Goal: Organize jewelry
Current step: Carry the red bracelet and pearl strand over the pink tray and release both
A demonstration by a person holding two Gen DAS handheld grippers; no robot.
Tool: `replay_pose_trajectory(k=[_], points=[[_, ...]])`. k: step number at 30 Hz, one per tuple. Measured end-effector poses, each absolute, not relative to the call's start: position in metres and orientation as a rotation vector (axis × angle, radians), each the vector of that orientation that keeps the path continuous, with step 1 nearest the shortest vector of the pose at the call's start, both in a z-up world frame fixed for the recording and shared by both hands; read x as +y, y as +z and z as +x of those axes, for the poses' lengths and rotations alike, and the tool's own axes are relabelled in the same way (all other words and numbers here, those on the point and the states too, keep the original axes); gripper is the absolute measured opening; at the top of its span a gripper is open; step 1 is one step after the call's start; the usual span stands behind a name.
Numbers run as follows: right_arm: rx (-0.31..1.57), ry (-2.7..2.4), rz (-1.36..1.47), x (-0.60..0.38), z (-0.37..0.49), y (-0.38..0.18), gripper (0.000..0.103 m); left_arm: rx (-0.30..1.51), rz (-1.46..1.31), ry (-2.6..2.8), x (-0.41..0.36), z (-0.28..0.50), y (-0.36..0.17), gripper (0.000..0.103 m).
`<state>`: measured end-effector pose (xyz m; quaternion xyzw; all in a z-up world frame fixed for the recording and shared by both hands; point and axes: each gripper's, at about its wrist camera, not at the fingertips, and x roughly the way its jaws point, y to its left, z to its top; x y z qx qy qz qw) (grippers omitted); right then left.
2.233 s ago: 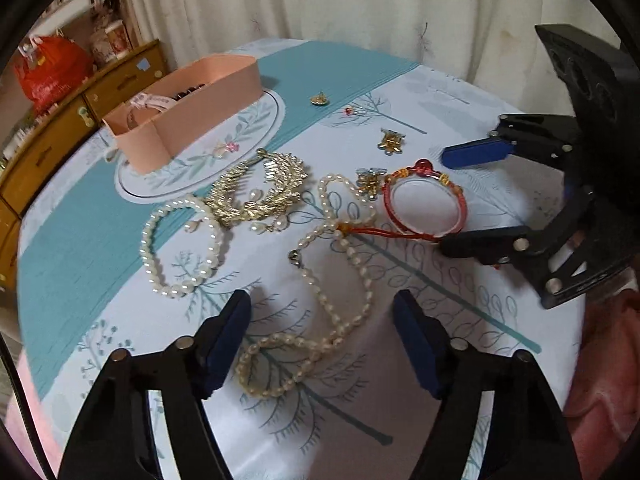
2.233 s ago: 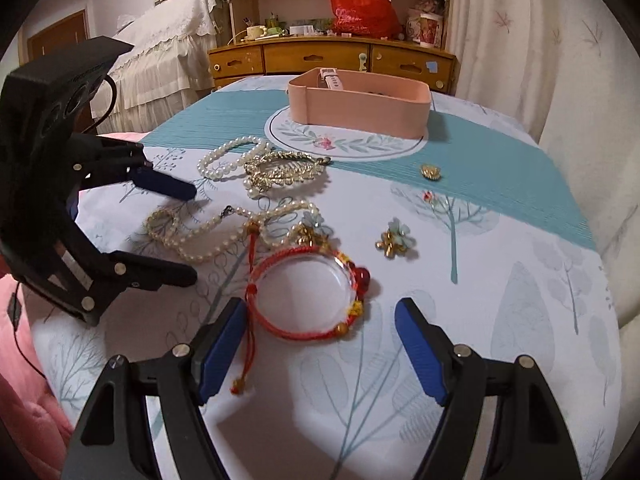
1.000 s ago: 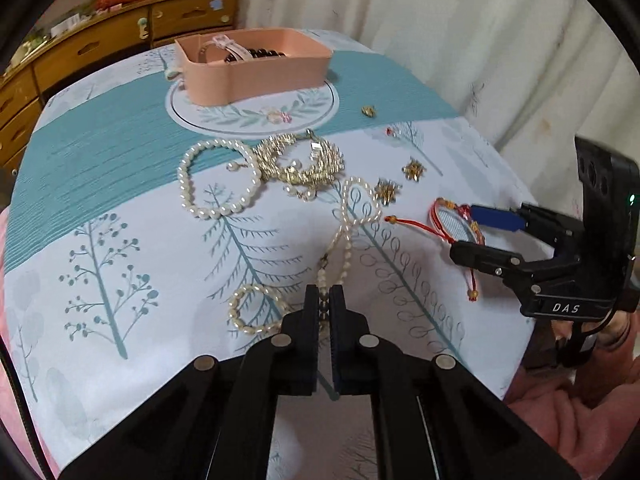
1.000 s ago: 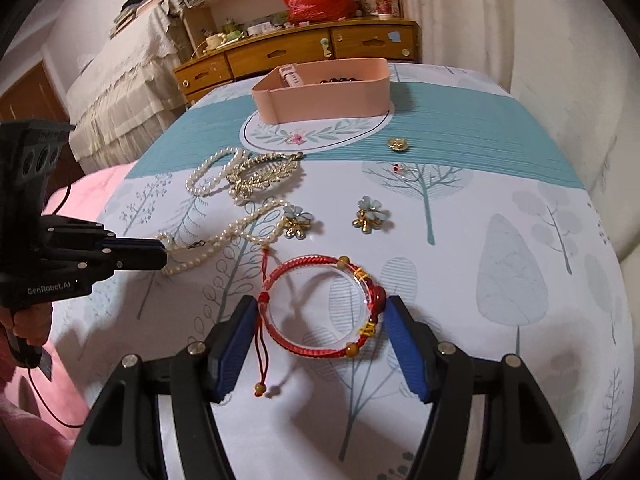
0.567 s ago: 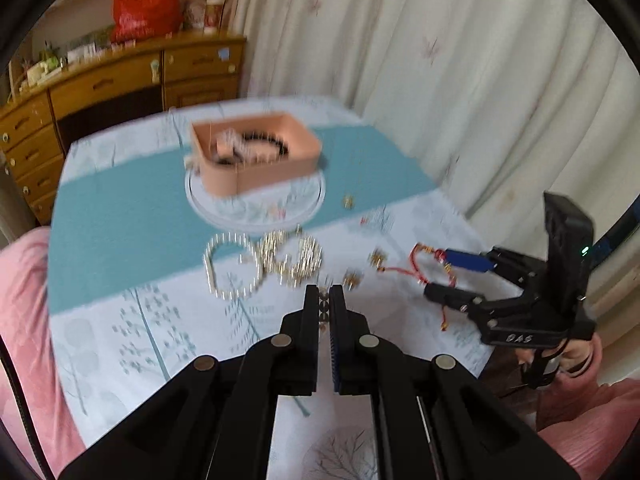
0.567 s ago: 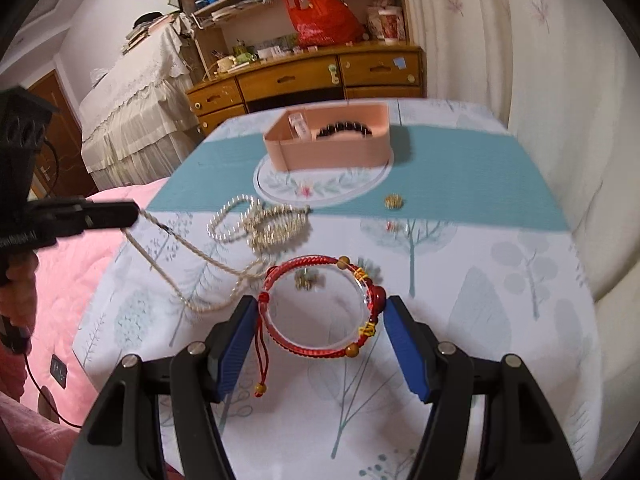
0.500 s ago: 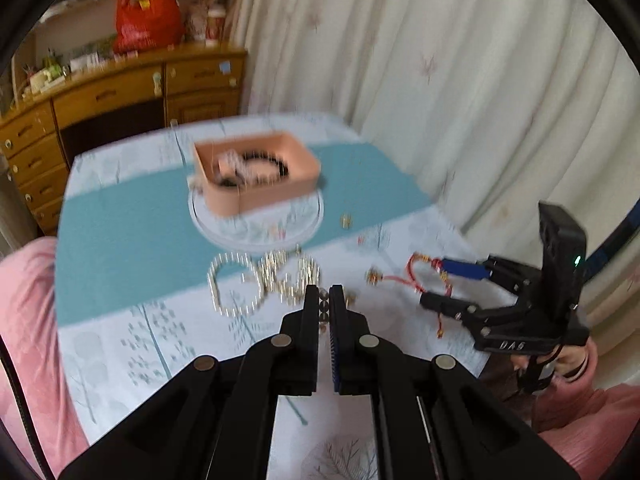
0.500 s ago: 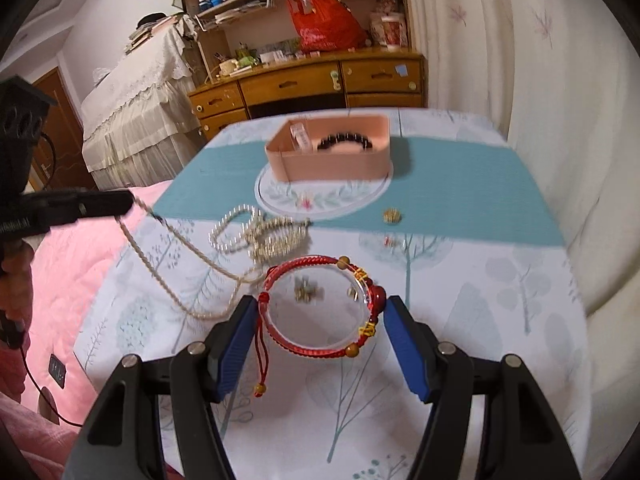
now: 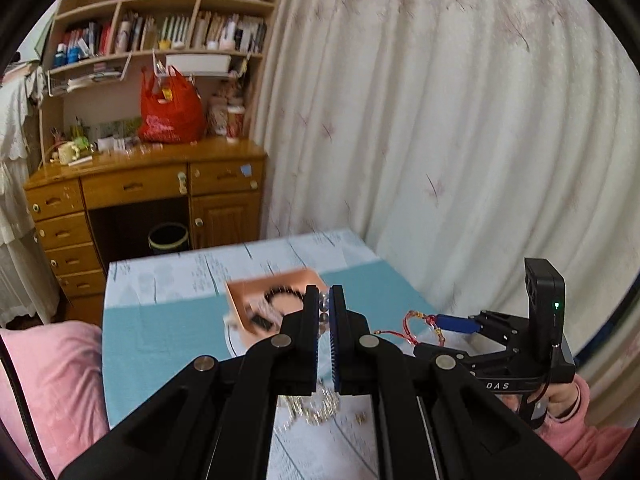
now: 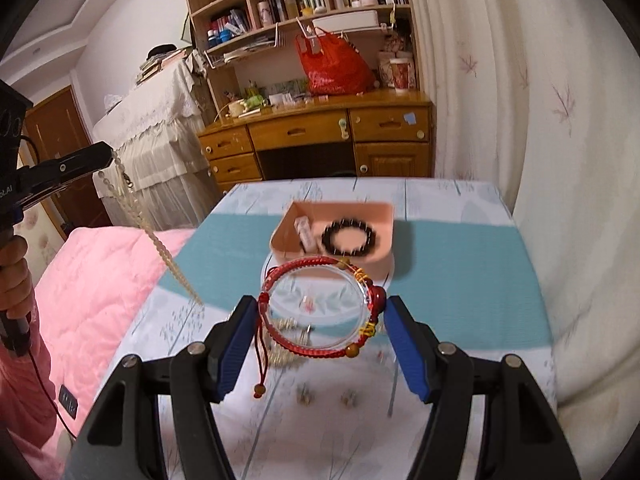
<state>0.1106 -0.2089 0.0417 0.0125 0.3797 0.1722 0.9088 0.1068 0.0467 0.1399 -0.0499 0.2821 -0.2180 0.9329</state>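
Observation:
My left gripper (image 9: 325, 293) is shut on a long pearl necklace (image 9: 322, 307), whose beads show between its pads. In the right wrist view that necklace (image 10: 160, 248) hangs down from the left gripper (image 10: 105, 159), high above the table's left side. My right gripper (image 10: 320, 306) is shut on a red corded bracelet (image 10: 316, 351), held level in the air by its two sides. Beyond it on the table stands the pink box (image 10: 378, 216), which holds a black bead bracelet (image 10: 350, 238) and a small pale item. The left wrist view shows the right gripper (image 9: 434, 336) to the right of the box (image 9: 240, 304).
Gold and pearl pieces (image 10: 286, 326) and two small charms (image 10: 304, 394) lie on the tree-print tablecloth (image 10: 460, 300) under my right gripper. Pink bedding (image 10: 92, 280) lies left of the table. A wooden desk (image 10: 316, 136) stands behind it and a curtain (image 10: 520, 120) hangs on the right.
Both grippers have risen well above the table. The pearl necklace left the cloth and now hangs from the left gripper. The red bracelet rose in the right gripper's grip.

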Motion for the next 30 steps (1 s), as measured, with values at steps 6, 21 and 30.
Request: replay_pose_trajectory(k=[6,21,30], points=[[0.777,0.381,0.040,-0.208,0.155,0.053,0.066,0.522,-0.105,-0.381,0.045,0.146,0.146,0.003],[0.882,0.372,0.074,-0.203,0.257,0.002,0.066,0.619,-0.268,-0.465,0.027,0.268,0.076,0.003],[0.993,0.366,0.061,-0.190,0.288,-0.042,0.067,0.802,-0.255,-0.411,0.024,0.300,0.021,0.031]])
